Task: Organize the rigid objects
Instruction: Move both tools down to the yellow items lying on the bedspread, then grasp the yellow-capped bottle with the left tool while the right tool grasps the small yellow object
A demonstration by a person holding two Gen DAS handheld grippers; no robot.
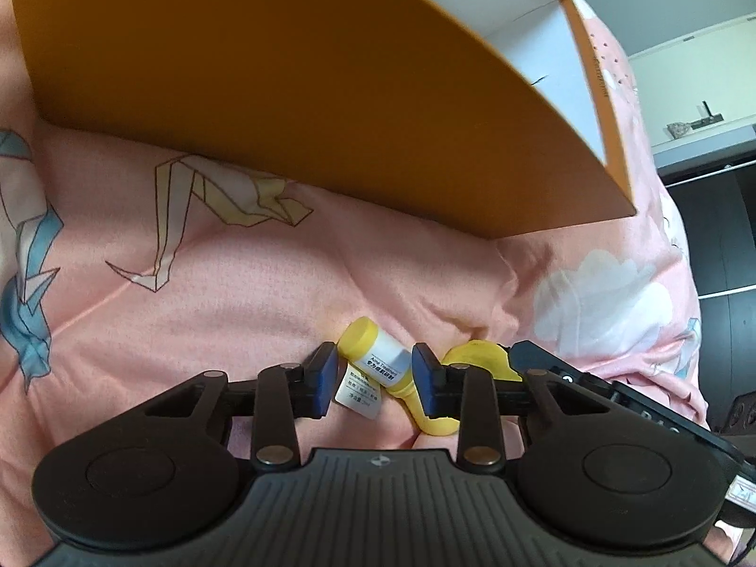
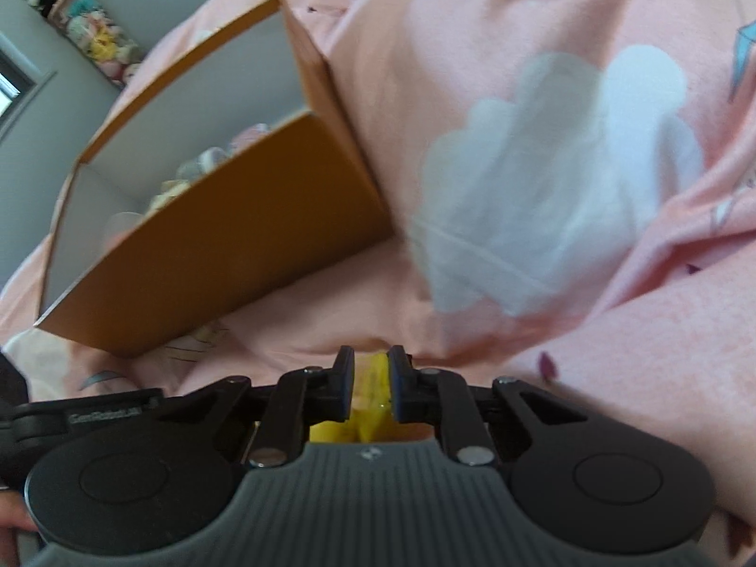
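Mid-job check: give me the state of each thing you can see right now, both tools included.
Left tool: open, straddling the bottle.
Small yellow-capped bottle: lying on its side on the bedding, ungripped.
Right tool: shut on a yellow item.
Yellow item: gripped.
Orange box: open-topped, items already inside.
Pink bedding: rumpled.

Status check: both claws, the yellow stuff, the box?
Left claw open, straddling yellow-capped bottle on the pink bedsheet. Right claw shut on yellow plastic piece. Orange box open ahead, path unobstructed.
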